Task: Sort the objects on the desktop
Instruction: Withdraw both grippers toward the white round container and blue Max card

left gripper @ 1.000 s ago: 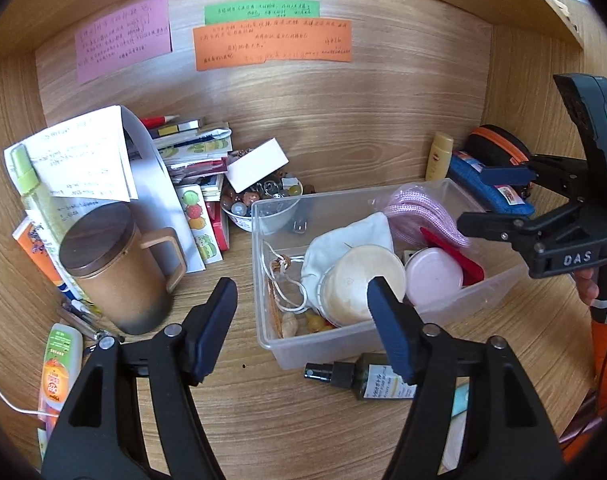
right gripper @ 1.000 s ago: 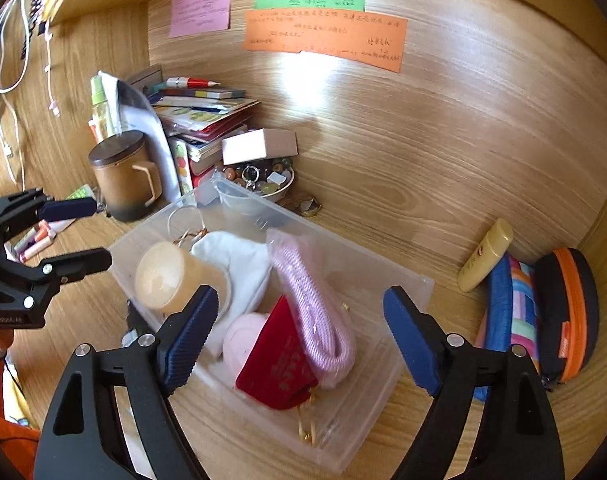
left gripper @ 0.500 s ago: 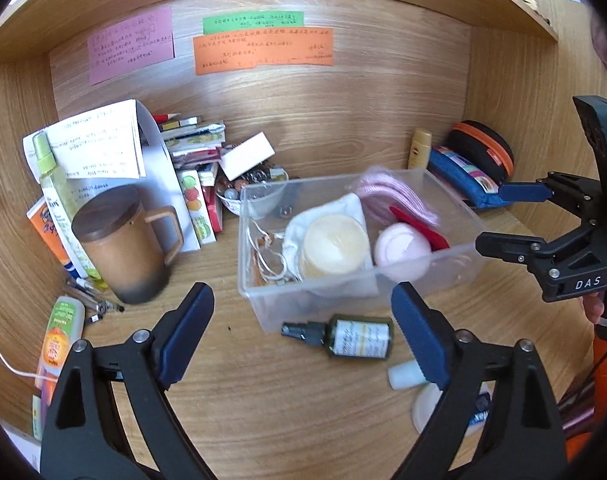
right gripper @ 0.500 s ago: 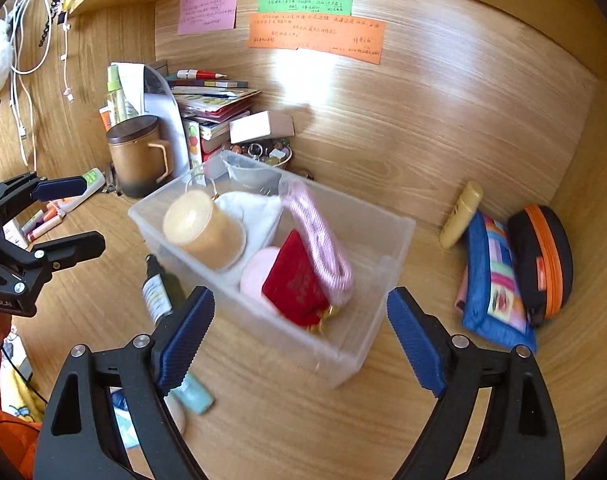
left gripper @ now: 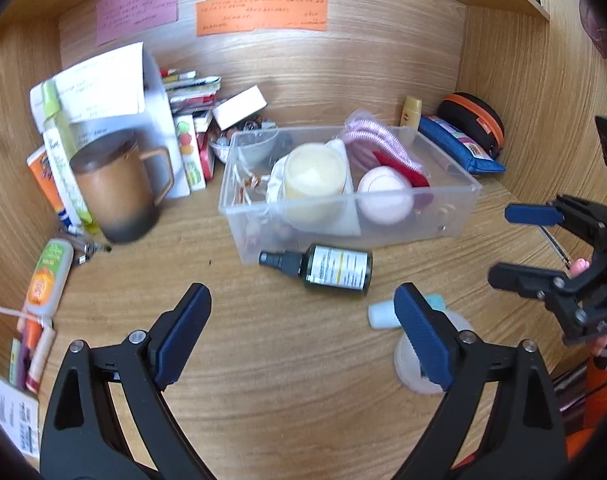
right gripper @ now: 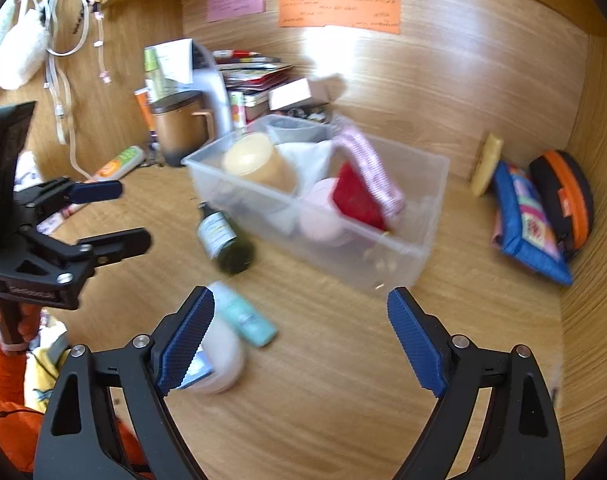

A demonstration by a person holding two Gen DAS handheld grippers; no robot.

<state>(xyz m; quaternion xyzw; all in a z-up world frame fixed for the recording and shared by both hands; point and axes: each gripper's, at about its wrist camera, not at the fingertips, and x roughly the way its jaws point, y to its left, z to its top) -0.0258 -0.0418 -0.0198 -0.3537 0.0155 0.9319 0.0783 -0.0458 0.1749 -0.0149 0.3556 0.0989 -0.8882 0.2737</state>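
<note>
A clear plastic bin (left gripper: 443, 222) (right gripper: 403, 258) stands mid-desk and holds a cream jar (left gripper: 313, 176), a pink jar (left gripper: 383, 198), a red pouch (right gripper: 357, 198) and pink cord (left gripper: 371, 140). A dark green spray bottle (left gripper: 331, 266) (right gripper: 223, 238) lies in front of it. A teal tube (right gripper: 245, 314) and a white jar (right gripper: 223, 354) lie nearer. My left gripper (left gripper: 303, 320) is open and empty, back from the bottle. My right gripper (right gripper: 299, 328) is open and empty, in front of the bin.
A brown mug (left gripper: 115, 192) stands at left beside papers, books and tubes (left gripper: 49, 276). A blue pencil case (right gripper: 527, 224), an orange-black case (right gripper: 567, 196) and a yellow tube (right gripper: 487, 160) lie at right. Sticky notes (left gripper: 261, 14) hang on the back wall.
Both grippers have pulled back from the bin, so the spray bottle, teal tube and white jar now show in front of it. Both stay open and empty.
</note>
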